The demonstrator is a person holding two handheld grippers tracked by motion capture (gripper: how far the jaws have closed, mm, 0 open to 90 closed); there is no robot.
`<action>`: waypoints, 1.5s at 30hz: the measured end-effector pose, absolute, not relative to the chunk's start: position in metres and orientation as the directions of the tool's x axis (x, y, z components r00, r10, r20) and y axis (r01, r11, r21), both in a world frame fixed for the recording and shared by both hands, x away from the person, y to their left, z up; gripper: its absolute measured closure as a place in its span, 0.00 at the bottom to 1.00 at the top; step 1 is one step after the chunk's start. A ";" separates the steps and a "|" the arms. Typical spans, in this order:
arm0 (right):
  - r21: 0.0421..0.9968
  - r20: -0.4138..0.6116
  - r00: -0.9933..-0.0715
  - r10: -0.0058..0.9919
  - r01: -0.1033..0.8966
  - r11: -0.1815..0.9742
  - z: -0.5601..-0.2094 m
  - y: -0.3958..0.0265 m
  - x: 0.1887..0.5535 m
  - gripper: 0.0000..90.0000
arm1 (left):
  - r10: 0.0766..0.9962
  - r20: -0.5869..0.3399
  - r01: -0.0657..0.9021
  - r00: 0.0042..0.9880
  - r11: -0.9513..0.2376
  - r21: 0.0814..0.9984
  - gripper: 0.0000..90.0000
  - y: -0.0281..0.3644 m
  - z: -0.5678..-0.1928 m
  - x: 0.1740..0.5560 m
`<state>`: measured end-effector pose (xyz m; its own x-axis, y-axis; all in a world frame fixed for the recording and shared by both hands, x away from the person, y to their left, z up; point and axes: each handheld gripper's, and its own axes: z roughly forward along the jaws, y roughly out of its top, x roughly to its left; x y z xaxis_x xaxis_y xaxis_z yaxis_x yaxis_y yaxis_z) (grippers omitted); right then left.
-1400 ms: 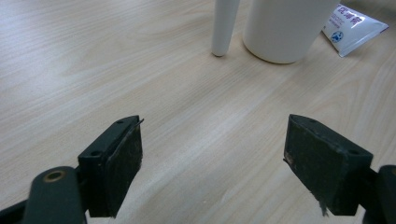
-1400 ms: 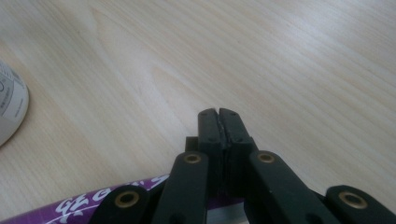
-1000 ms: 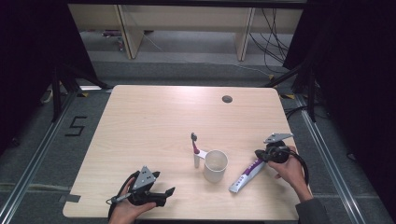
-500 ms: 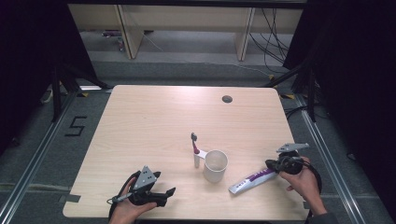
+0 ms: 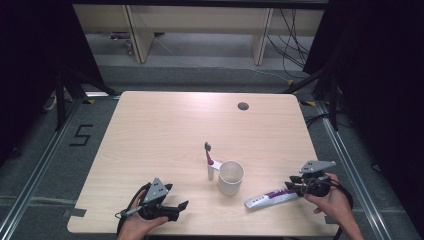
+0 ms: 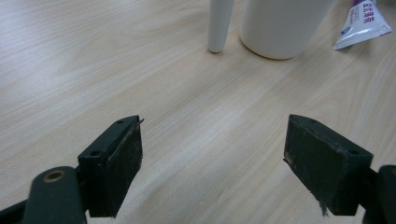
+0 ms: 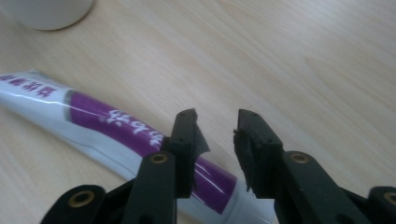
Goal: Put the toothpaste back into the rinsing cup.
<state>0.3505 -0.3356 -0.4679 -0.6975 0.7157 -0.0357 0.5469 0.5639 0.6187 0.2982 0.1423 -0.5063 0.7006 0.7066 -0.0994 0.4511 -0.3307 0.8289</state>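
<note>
1. Two grippers are in your hands, and we go from left to right. Your left gripper (image 5: 172, 207) rests low at the near edge of the table (image 5: 150, 130). Its jaws are spread wide with nothing between them. It looks like it is waiting there, out of the way, with its jaws pointed toward the cup.

2. Next comes the toothbrush (image 5: 209, 160). It stands up, just beside the cup (image 5: 230, 177), on the cup's left. I cannot tell if the two touch. The cup stands near the middle of the table, with its mouth up, so you can drop things in from above.

3. Then comes the tube (image 5: 272, 197). It lies flat on the table, just to the right of the cup. Its flat end points at the cup and its other end points at your right hand.

4. Last is your right gripper (image 7: 219, 135). Its jaws have just been opening, and now they stand partly apart. The tube lies under the left jaw, not between the two. So the tube seems to be let go, and it rests on its own. From the high view, your right gripper (image 5: 295, 186) sits at the tube's right end.
</note>
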 end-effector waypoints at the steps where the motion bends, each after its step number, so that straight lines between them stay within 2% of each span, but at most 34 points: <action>1: 0.626 -0.042 -0.720 0.693 0.522 0.579 -0.468 -0.333 0.350 0.66 | 0.706 -0.100 0.449 0.701 -0.328 0.831 0.21 0.143 -0.507 0.298; 6: 0.588 -0.058 -0.772 0.633 0.486 0.647 -0.465 -0.326 0.345 0.54 | 0.707 -0.098 0.448 0.701 -0.329 0.831 0.21 0.143 -0.506 0.299; 7: 0.568 -0.070 -0.802 0.593 0.456 0.685 -0.465 -0.323 0.345 0.50 | 0.708 -0.102 0.452 0.699 -0.326 0.830 0.21 0.143 -0.507 0.298; 8: 0.568 -0.070 -0.802 0.593 0.456 0.685 -0.465 -0.323 0.345 0.50 | 0.708 -0.102 0.452 0.699 -0.326 0.830 0.21 0.143 -0.507 0.298; 13: 0.470 -0.078 -0.842 0.534 0.441 0.765 -0.469 -0.309 0.341 0.42 | 0.708 -0.106 0.452 0.698 -0.322 0.832 0.21 0.142 -0.507 0.298; 20: 0.395 -0.106 -0.879 0.466 0.393 0.831 -0.469 -0.299 0.349 0.46 | 0.711 -0.101 0.453 0.696 -0.326 0.830 0.21 0.143 -0.507 0.300; 22: 0.354 -0.098 -0.894 0.437 0.379 0.855 -0.470 -0.292 0.352 0.48 | 0.711 -0.096 0.451 0.696 -0.330 0.829 0.21 0.143 -0.506 0.300; 23: 0.344 -0.104 -0.912 0.397 0.341 0.875 -0.470 -0.290 0.355 0.48 | 0.708 -0.083 0.448 0.701 -0.348 0.824 0.21 0.144 -0.506 0.300; 26: 0.302 -0.092 -0.913 0.399 0.356 0.884 -0.472 -0.284 0.356 0.47 | 0.703 -0.085 0.448 0.706 -0.350 0.822 0.21 0.144 -0.506 0.300; 29: 0.293 -0.101 -0.924 0.369 0.327 0.898 -0.471 -0.282 0.358 0.51 | 0.707 -0.099 0.454 0.700 -0.334 0.826 0.21 0.143 -0.507 0.299; 30: 0.264 -0.103 -0.939 0.329 0.293 0.919 -0.469 -0.280 0.359 0.56 | 0.703 -0.093 0.454 0.705 -0.346 0.821 0.21 0.144 -0.506 0.299; 34: 0.247 -0.091 -0.939 0.333 0.302 0.921 -0.468 -0.278 0.359 0.60 | 0.705 -0.105 0.460 0.702 -0.336 0.822 0.21 0.142 -0.507 0.299; 43: 0.226 -0.064 -0.953 0.297 0.276 0.934 -0.472 -0.270 0.364 0.58 | 0.700 -0.097 0.454 0.708 -0.346 0.821 0.21 0.143 -0.507 0.300; 45: 0.204 -0.079 -0.954 0.290 0.269 0.941 -0.474 -0.269 0.365 0.62 | 0.703 -0.097 0.456 0.705 -0.344 0.821 0.21 0.143 -0.507 0.299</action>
